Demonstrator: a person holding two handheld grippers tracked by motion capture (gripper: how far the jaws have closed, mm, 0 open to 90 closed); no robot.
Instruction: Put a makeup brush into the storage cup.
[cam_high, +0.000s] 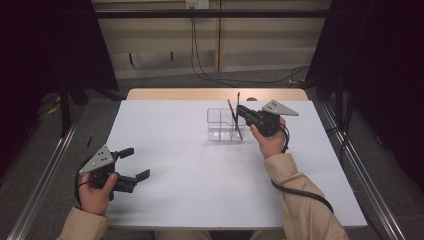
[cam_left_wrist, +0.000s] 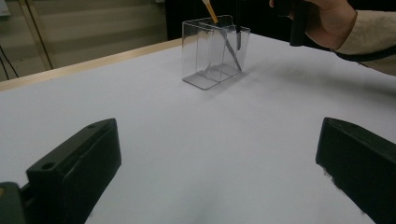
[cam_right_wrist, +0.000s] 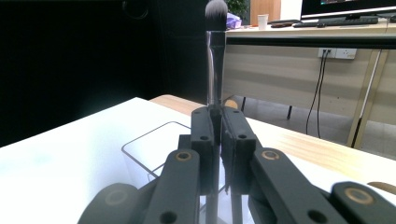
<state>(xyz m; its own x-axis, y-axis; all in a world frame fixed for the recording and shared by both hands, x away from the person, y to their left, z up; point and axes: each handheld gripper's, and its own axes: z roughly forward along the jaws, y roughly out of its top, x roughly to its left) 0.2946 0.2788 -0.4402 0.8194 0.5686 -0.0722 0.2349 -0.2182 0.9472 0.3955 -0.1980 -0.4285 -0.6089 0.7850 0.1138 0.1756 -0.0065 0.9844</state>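
Observation:
A clear divided organizer (cam_high: 220, 126) (cam_left_wrist: 212, 56) stands on the white table (cam_high: 200, 170), right of its middle. An orange-handled brush (cam_high: 231, 112) (cam_left_wrist: 210, 9) leans inside it. My right gripper (cam_high: 240, 111) (cam_right_wrist: 218, 135) is over the organizer's right end, shut on a dark-handled makeup brush (cam_high: 237, 102) (cam_right_wrist: 215, 51). That brush stands upright, grey bristles on top, its lower end down among the clear walls (cam_right_wrist: 154, 135). My left gripper (cam_high: 138, 163) (cam_left_wrist: 219, 172) rests near the table's front left, open, with nothing between its jaws.
The table's wooden far edge (cam_high: 215, 94) lies just behind the organizer. Cables (cam_high: 210, 75) trail over the floor beyond it. Metal rails (cam_high: 360, 165) run along both sides of the table. A desk with a monitor (cam_right_wrist: 345, 7) stands farther back.

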